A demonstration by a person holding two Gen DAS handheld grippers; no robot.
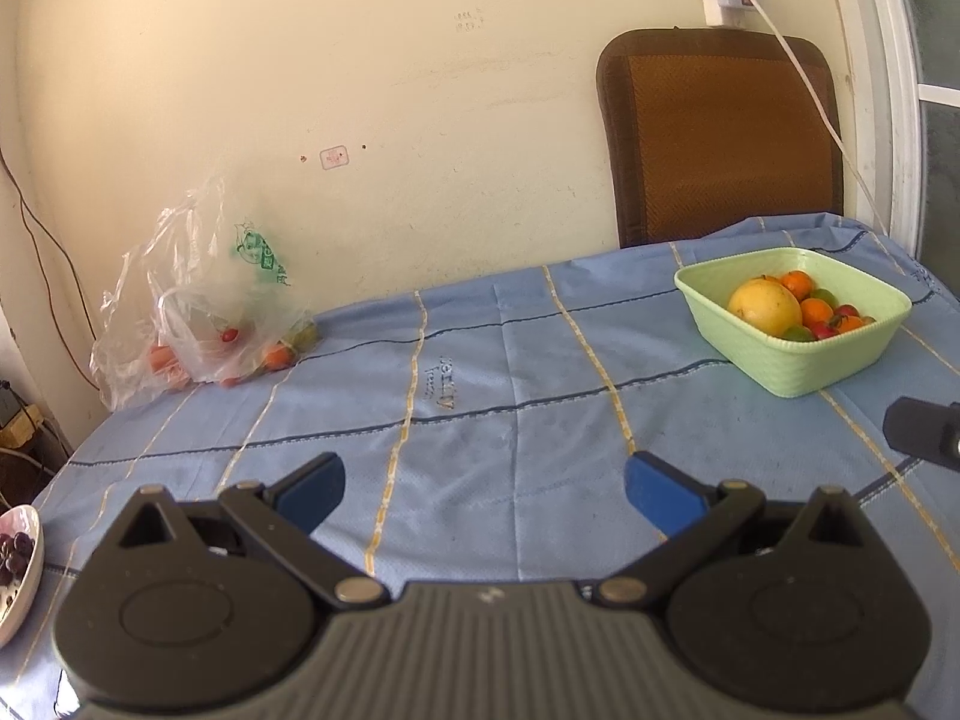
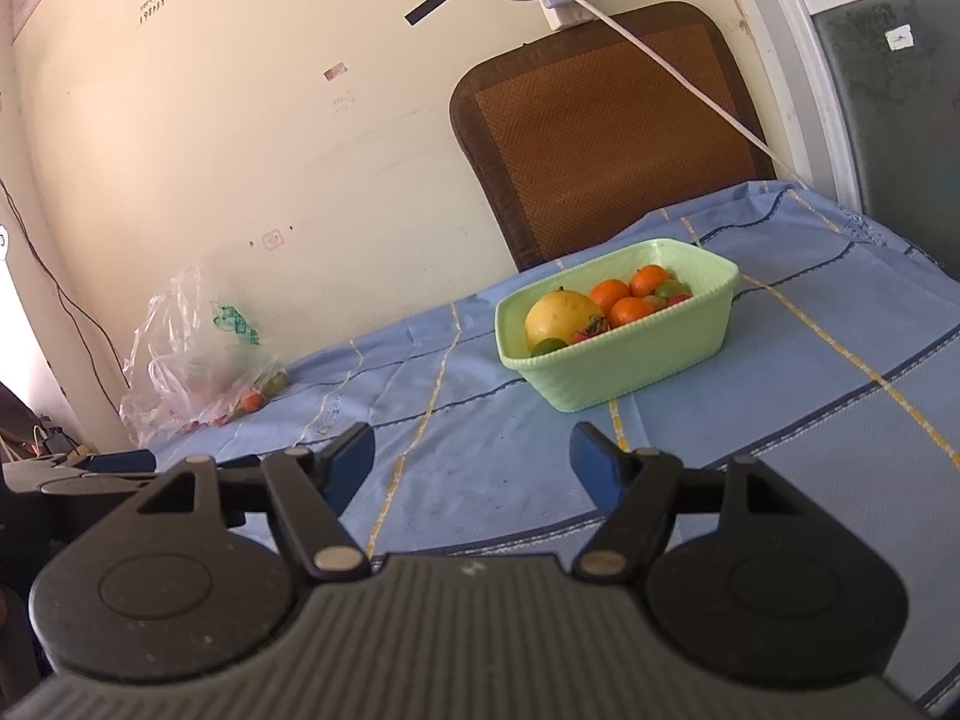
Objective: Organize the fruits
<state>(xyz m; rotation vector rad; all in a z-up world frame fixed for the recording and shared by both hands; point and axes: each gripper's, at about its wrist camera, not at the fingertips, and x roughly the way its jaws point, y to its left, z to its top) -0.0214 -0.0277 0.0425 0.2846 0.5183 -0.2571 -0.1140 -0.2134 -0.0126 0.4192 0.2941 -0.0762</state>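
Note:
A light green basket (image 1: pixel 780 369) (image 2: pixel 630 369) stands on the blue tablecloth at the far right. It holds a large yellow fruit (image 1: pixel 765 306) (image 2: pixel 561 318), several oranges (image 1: pixel 816 311) (image 2: pixel 630 310) and small green and red fruits. A clear plastic bag (image 1: pixel 192 300) (image 2: pixel 186 372) with a few more fruits lies at the far left by the wall. My left gripper (image 1: pixel 483 489) is open and empty, low over the cloth. My right gripper (image 2: pixel 471 462) is open and empty, in front of the basket.
A brown chair back (image 1: pixel 720 138) (image 2: pixel 600 132) stands behind the table. A white dish of dark fruit (image 1: pixel 18 564) sits at the near left edge. A white cable (image 1: pixel 804 78) hangs from a power strip on the wall. The right gripper's tip (image 1: pixel 924 432) shows at the right.

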